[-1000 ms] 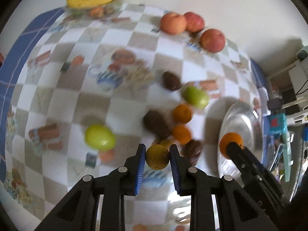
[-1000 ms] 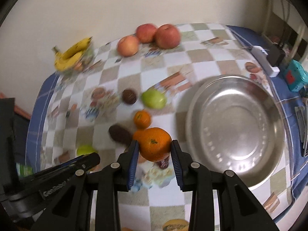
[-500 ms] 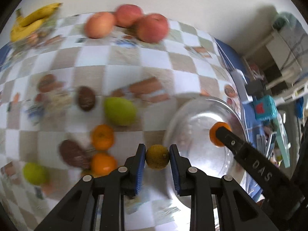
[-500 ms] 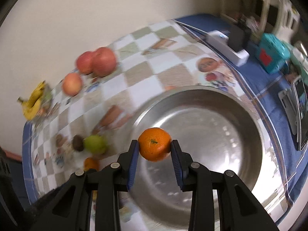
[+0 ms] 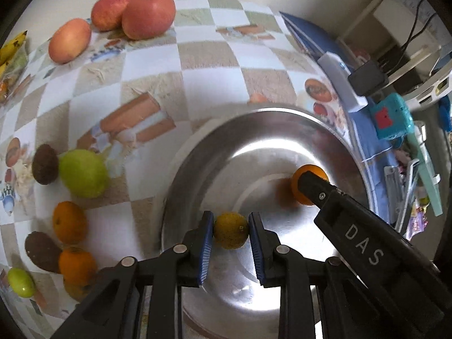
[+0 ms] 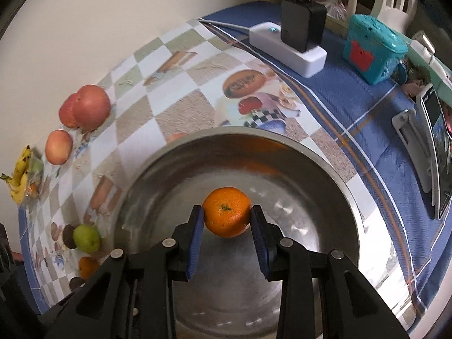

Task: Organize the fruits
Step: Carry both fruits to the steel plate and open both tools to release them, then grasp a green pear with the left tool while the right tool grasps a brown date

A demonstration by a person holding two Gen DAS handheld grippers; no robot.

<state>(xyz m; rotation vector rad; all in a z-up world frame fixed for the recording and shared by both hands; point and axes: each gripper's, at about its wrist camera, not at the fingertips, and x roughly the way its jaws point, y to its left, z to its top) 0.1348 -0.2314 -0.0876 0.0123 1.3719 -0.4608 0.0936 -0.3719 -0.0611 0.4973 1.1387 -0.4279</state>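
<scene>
My left gripper (image 5: 231, 233) is shut on a small yellow-green citrus (image 5: 231, 234) and hangs over the near left part of a wide steel bowl (image 5: 254, 118). The right gripper (image 6: 226, 220) is shut on a bright orange (image 6: 226, 212) above the middle of the same bowl (image 6: 339, 180). In the left wrist view the right gripper's black finger covers part of that orange (image 5: 303, 196) further right in the bowl. I see no fruit lying in the bowl.
On the checked cloth left of the bowl lie a green pear (image 5: 82, 173), two oranges (image 5: 69, 221), two brown fruits (image 5: 44, 163) and a small green fruit (image 5: 21, 282). Three red apples (image 5: 148, 14) and bananas (image 6: 19, 178) sit by the wall. A power strip (image 6: 288, 48) and teal box (image 6: 373, 48) stand right.
Both grippers swung right from over the loose fruit to above the steel bowl and sank toward it, each keeping its fruit. The fruit on the cloth has stayed where it was.
</scene>
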